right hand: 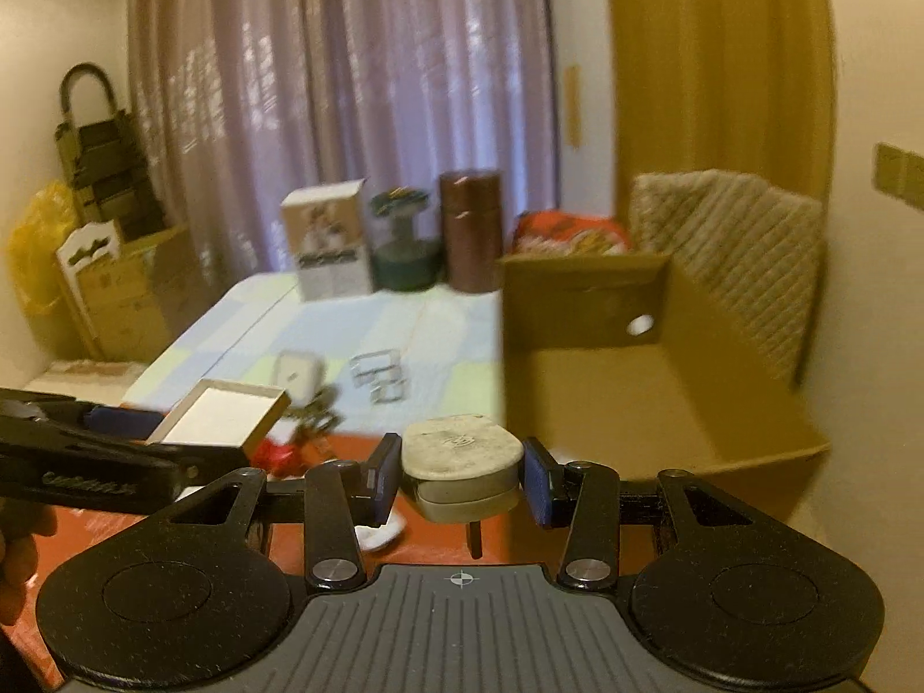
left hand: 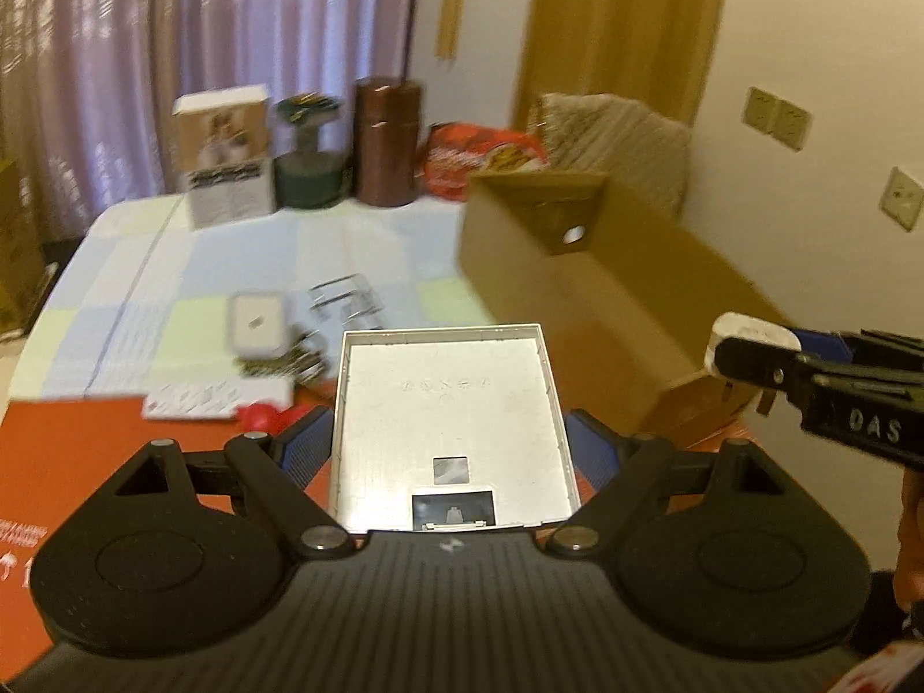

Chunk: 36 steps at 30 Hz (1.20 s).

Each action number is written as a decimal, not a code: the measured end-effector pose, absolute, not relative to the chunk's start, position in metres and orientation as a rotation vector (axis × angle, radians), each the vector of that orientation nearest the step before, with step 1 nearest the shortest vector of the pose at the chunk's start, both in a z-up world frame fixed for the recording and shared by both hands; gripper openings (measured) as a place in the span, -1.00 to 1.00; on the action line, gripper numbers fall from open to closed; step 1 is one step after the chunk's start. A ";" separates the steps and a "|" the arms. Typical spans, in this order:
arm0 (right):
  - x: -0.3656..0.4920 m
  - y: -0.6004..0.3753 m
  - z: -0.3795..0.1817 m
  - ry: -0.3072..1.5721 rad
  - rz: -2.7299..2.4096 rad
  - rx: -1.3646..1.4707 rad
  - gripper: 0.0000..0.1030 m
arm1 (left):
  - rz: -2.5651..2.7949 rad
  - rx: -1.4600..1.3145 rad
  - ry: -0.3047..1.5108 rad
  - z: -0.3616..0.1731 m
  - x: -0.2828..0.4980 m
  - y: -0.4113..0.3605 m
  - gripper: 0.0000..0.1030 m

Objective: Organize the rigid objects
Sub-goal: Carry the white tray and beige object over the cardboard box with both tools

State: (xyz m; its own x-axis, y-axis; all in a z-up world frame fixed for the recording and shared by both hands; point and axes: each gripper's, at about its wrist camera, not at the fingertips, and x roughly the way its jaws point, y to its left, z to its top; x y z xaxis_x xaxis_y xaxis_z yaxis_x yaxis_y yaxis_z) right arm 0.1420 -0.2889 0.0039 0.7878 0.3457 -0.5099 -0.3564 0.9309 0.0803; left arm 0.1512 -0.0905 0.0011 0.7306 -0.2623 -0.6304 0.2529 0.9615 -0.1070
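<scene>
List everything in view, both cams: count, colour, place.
tray: 1, white, shallow, held in left gripper
plug: 1, off-white, held in right gripper, prong pointing down
cardboard box: 1, brown, open, right side of table
tablecloth: 1, pale blue and green check, on table
small case: 1, white, mid-table
metal frames: 2, silver, mid-table beside the case
carton: 1, white and tan, far edge
glass jar: 1, dark green, far edge
canister: 1, brown, far edge
snack bag: 1, red, behind the box
curtain: 1, mauve, back wall
left gripper: 1, black, blue pads
right gripper: 1, black, blue pads
</scene>
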 end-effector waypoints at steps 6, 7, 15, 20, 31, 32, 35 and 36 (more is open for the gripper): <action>0.164 -0.343 0.029 0.528 0.290 0.007 -0.21 | -0.369 0.009 0.672 0.020 0.167 -0.145 0.62; 0.170 -0.352 0.032 0.534 0.277 0.019 -0.21 | -0.379 0.009 0.674 0.021 0.172 -0.152 0.62; 0.212 -0.399 0.030 0.586 0.231 0.091 -0.21 | -0.436 0.026 0.694 0.021 0.207 -0.201 0.62; 0.225 -0.418 0.023 0.614 0.216 0.120 -0.21 | -0.457 0.040 0.715 0.016 0.226 -0.221 0.62; 0.246 -0.429 0.005 0.660 0.198 0.170 -0.21 | -0.481 0.062 0.763 0.002 0.253 -0.237 0.62; 0.247 -0.429 0.004 0.661 0.196 0.171 -0.21 | -0.483 0.066 0.767 0.000 0.253 -0.238 0.62; 0.248 -0.432 0.001 0.665 0.196 0.181 -0.21 | -0.492 0.075 0.773 -0.004 0.255 -0.242 0.62; 0.250 -0.431 0.000 0.667 0.199 0.183 -0.21 | -0.494 0.077 0.775 -0.005 0.256 -0.243 0.62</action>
State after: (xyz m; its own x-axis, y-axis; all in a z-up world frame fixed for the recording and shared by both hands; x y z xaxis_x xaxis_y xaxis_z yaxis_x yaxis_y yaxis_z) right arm 0.2496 -0.4313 0.0004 0.7678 0.2404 -0.5939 -0.1237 0.9651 0.2308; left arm 0.2561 -0.2435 -0.0051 0.6067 -0.3989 -0.6876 0.4542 0.8838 -0.1119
